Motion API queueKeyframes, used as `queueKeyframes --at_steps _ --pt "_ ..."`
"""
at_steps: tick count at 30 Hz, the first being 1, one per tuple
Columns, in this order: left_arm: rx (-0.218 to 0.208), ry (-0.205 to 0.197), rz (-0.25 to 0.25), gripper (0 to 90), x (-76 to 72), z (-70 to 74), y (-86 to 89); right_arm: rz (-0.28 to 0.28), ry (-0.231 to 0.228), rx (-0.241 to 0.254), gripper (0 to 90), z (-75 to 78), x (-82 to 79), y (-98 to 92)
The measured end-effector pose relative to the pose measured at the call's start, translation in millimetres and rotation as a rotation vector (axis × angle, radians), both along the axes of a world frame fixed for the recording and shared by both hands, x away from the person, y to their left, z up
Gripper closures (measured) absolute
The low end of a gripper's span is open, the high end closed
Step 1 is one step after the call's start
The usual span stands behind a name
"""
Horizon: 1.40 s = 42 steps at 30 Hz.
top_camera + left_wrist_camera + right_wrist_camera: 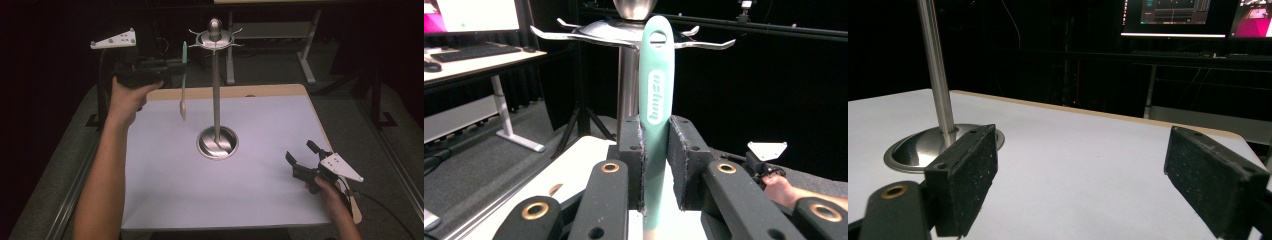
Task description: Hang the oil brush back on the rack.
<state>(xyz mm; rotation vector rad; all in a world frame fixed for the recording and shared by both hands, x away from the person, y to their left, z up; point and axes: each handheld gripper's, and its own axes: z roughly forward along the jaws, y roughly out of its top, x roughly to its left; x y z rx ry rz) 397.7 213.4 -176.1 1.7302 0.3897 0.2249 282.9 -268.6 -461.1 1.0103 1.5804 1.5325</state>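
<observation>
A tall steel stand (pixel 216 95) rises from a round base (pixel 217 143) mid-table, and hooks ring its crown (pixel 215 38). My left gripper (pixel 183 63), raised at the back left, is shut on a utensil (pixel 183 102) that hangs upright just left of the crown. In the left gripper view the pads (pixel 631 150) press the utensil's mint-green handle (pixel 655 95). The handle's hanging hole is level with the stand's hooks (pixel 704 44). My right gripper (pixel 301 152) rests low near the table's right edge, open with nothing between its pads (pixel 965 175). The stand's pole (pixel 936 65) shows ahead of them.
The white tabletop (pixel 260 195) has a wooden border at the back and right. Table legs and frames (pixel 305 55) stand on the dark floor behind. A desk with a keyboard (pixel 471 52) and monitors (pixel 1173 17) lies beyond.
</observation>
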Motion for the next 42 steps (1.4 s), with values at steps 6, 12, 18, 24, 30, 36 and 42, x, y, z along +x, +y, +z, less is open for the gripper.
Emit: queueKeyframes --at_steps 6,12,18,24,30,36,42 --pt "-0.005 0.000 0.006 77.4 1.5 -0.1 1.9 0.000 0.000 0.000 13.3 0.0 0.0 0.0" --pt "-0.001 0.006 0.007 77.4 4.5 -1.5 1.3 0.000 0.000 0.001 13.3 0.0 0.0 0.1" --pt "0.008 0.008 -0.003 77.4 5.2 -2.9 -3.9 0.000 -0.001 0.001 13.3 0.0 0.0 0.1" --pt "0.014 0.014 -0.011 77.4 8.3 -4.4 -9.6 0.000 -0.001 -0.001 13.3 0.0 0.0 0.1" --pt "0.015 0.019 -0.021 77.3 11.1 -6.4 -20.1 0.000 -0.001 0.001 13.3 0.0 0.0 0.0" --pt "0.025 0.009 -0.025 77.0 11.6 -7.3 -20.0 0.000 -0.003 0.002 13.3 -0.1 -0.2 0.1" --pt "0.061 -0.012 -0.011 73.3 6.4 -6.6 -16.6 0.001 -0.002 0.003 13.3 -0.1 -0.1 -0.2"
